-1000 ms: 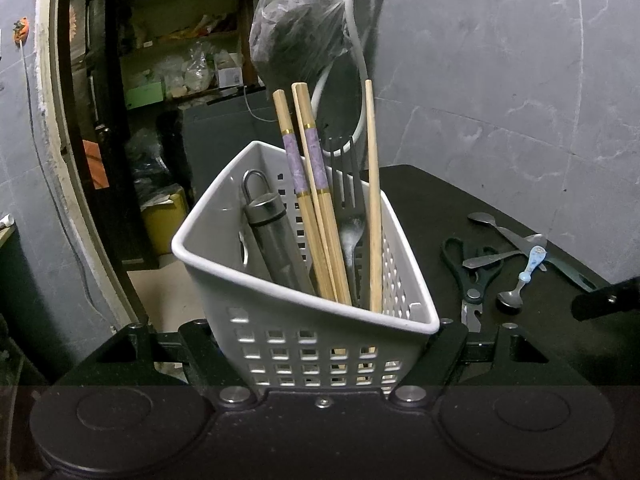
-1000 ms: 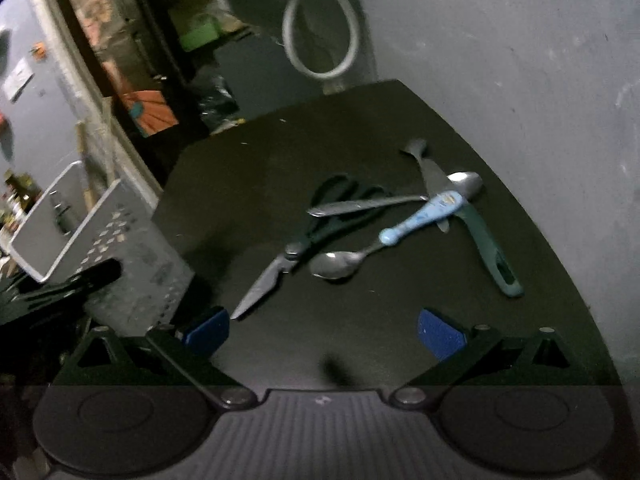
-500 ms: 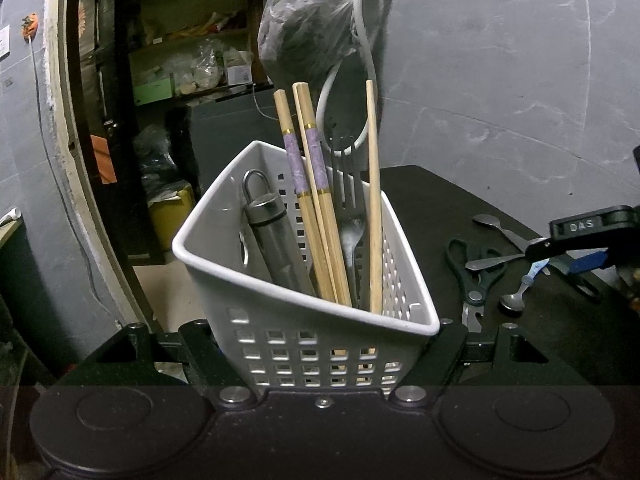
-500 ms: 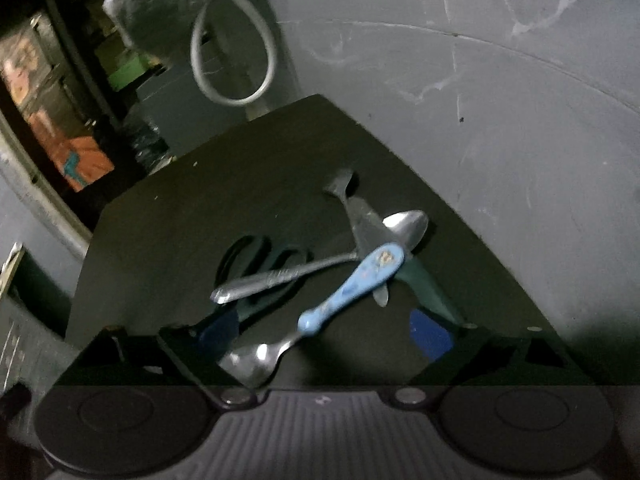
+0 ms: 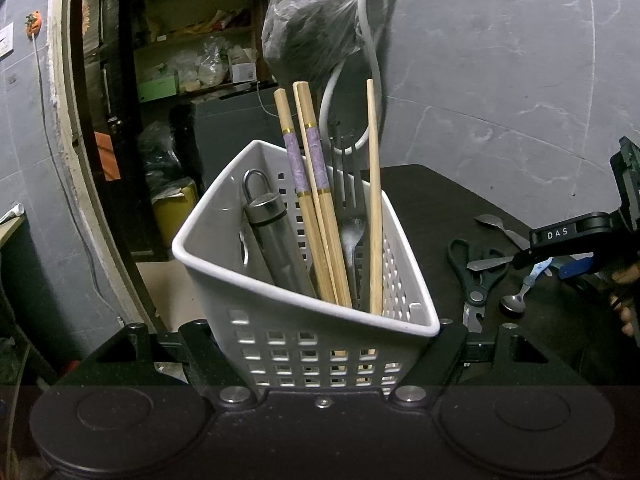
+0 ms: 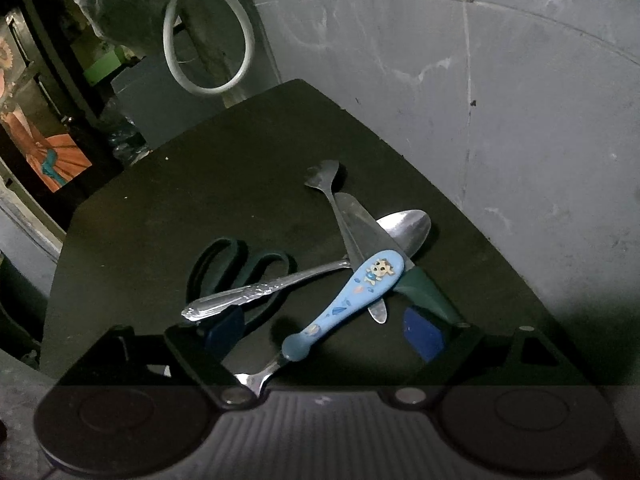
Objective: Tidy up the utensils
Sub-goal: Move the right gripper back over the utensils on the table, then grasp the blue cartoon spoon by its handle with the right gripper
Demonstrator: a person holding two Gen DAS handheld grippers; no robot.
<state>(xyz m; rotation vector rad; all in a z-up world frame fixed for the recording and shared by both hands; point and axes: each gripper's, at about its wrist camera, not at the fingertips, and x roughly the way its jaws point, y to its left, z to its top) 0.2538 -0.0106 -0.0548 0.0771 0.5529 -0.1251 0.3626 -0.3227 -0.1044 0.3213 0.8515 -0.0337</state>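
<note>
My left claw is clamped on the white perforated basket, one finger on each side of its near wall, holding it upright at the left edge of the black table. In the basket stand two purple-banded chopsticks leaning toward eleven o'clock, a plain wooden chopstick nearly straight up, a dark fork between them, and a grey metal cylinder with a loop top on the left side.

My right claw hangs low over the pile of loose utensils, its jaws apart and lately closing a little, the blue pads not pressing on anything. Between them lies the blue-handled child's spoon, its cartoon-printed handle pointing toward one o'clock and its metal neck running down toward seven o'clock under my claw's body. From the left wrist view, this claw shows at three o'clock, above the same pile.

The patterned silver spoon runs from the left pad at eight o'clock up to its bowl at two o'clock, crossing over the black scissors. A green-handled knife lies under the blue handle, its blade toward twelve o'clock, its handle touching or just beside the right pad. A third plain spoon or fork reaches toward twelve o'clock; I cannot tell which.

Behind the table a grey hose and a dark plastic bag hang on the grey wall.
</note>
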